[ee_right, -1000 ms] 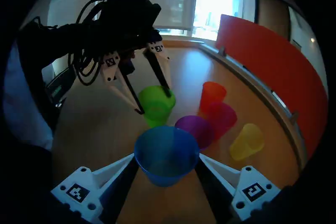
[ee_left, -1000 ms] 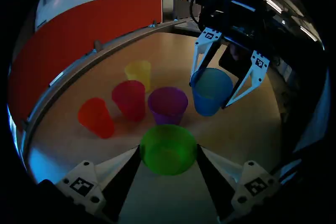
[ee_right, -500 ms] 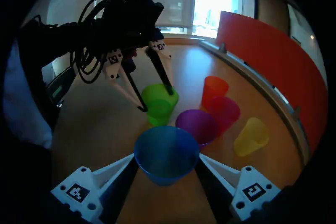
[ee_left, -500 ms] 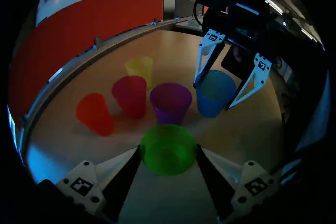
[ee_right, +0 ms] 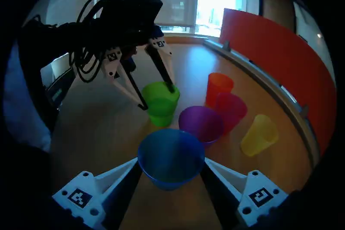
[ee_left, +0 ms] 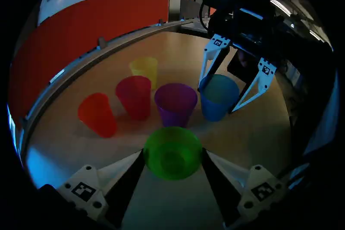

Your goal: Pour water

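- Little has moved in the last second: the left tongs (ee_left: 172, 152) and the right tongs (ee_right: 171, 161) have only shifted a bit, and each still holds the same cup.
- The left tongs are clamped on the green cup (ee_left: 173, 166), one finger on each side of it, near the rim.
- The right tongs are clamped on the blue cup (ee_right: 171, 170) in the same way.
- Both cups have the open end up.
- I cannot tell if there is water in either cup.
- In the left gripper view, the blue cup is far and to the right, just beside the purple cup (ee_left: 175, 104).
- In the right gripper view, the green cup is far and a little left, near that purple cup.
- Four loose cups stand on the wooden worktop (ee_left: 254, 130) between the two held cups.
- Seen from the left tongs, the purple cup is nearest, the dark red cup (ee_left: 134, 96) is to its left, the orange cup (ee_left: 97, 114) is farther left, and the yellow cup (ee_left: 145, 69) is farthest away.
- A red wall panel (ee_left: 86, 23) runs along the far edge of the worktop.
- A person's dark sleeve (ee_right: 47, 44) is behind the left tongs.
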